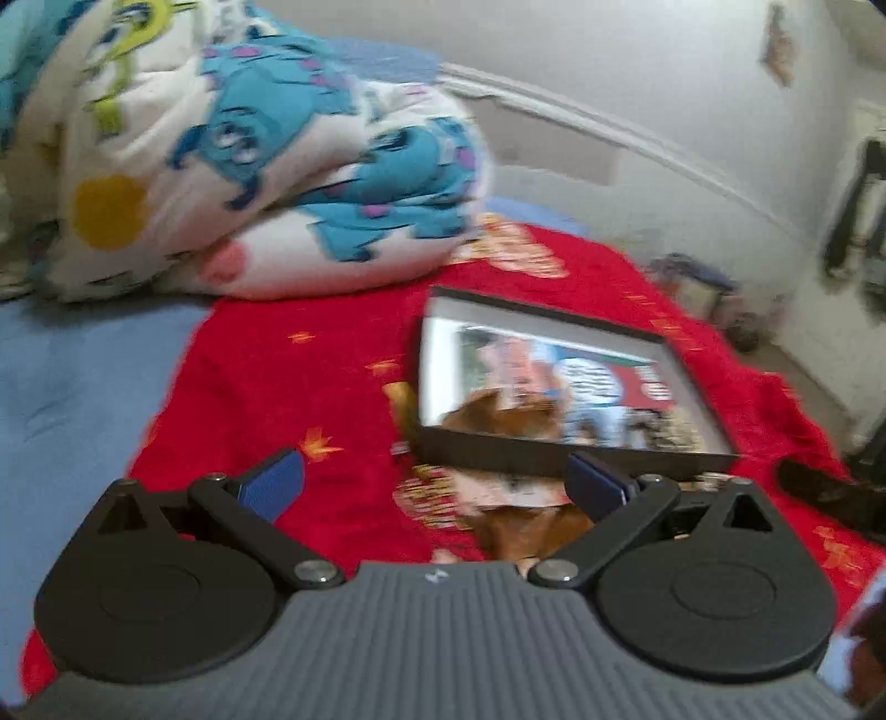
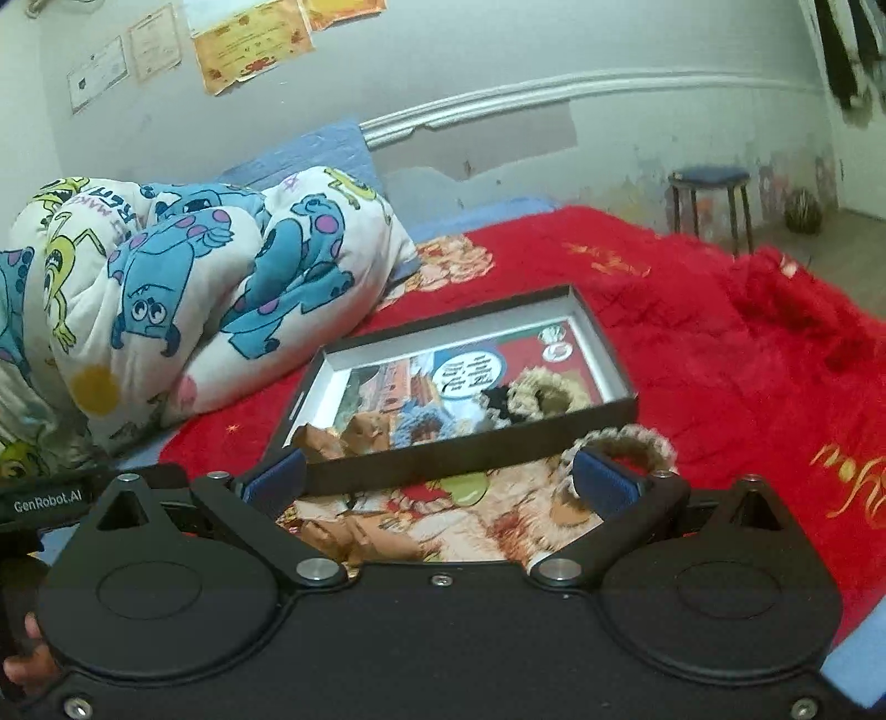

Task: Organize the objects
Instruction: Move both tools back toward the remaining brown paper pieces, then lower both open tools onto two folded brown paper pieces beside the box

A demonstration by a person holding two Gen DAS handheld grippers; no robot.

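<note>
A shallow black box (image 2: 470,451) with a printed picture on its floor lies on the red blanket (image 2: 720,360). Inside it are a beige scrunchie (image 2: 545,390), a black one (image 2: 495,400), a blue one (image 2: 423,426) and a brown one (image 2: 357,429). Another beige scrunchie (image 2: 626,443) lies on the blanket just outside the box's near wall, beside my right gripper's right fingertip (image 2: 601,482). My right gripper (image 2: 437,482) is open, close to the box. In the blurred left wrist view the box (image 1: 554,459) lies ahead right. My left gripper (image 1: 434,484) is open and empty.
A bundled cartoon-print duvet (image 2: 183,293) lies at the back left on a blue sheet (image 1: 72,376). A stool (image 2: 711,194) and a ball (image 2: 803,213) stand on the floor beyond the bed. Papers (image 2: 249,44) hang on the wall. The other gripper (image 1: 830,493) shows at the right edge.
</note>
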